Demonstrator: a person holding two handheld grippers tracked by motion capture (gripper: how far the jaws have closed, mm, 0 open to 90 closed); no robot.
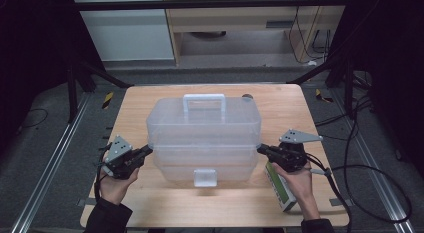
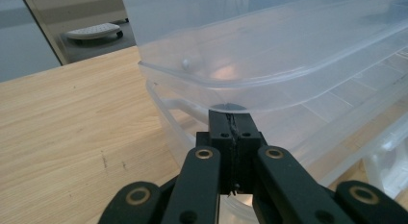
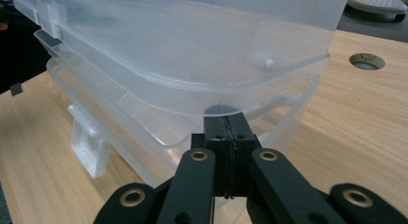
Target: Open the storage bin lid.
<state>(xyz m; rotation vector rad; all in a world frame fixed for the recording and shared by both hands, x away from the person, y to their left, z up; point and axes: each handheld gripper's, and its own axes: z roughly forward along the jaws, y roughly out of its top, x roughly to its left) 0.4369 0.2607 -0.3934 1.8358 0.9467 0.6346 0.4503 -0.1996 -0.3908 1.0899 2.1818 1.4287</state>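
A clear plastic storage box (image 1: 204, 138) with a white top handle (image 1: 203, 100) and a front latch (image 1: 205, 177) stands in the middle of the wooden table (image 1: 150, 198). My left gripper (image 1: 148, 150) is shut, its tips against the box's left side under the lid's rim (image 2: 226, 96). On the opposite side my right gripper (image 1: 260, 149) is also shut, tips under the rim (image 3: 226, 101) at the box's right end. Nothing is held between either pair of jaws. Both upper tiers (image 3: 159, 56) look slightly raised above the base.
A green and white box (image 1: 281, 190) lies on the table under my right hand. A round hole (image 3: 367, 61) is in the tabletop behind the storage box. Cables (image 1: 370, 168) trail off the right edge. Dark frame legs stand at the far corners.
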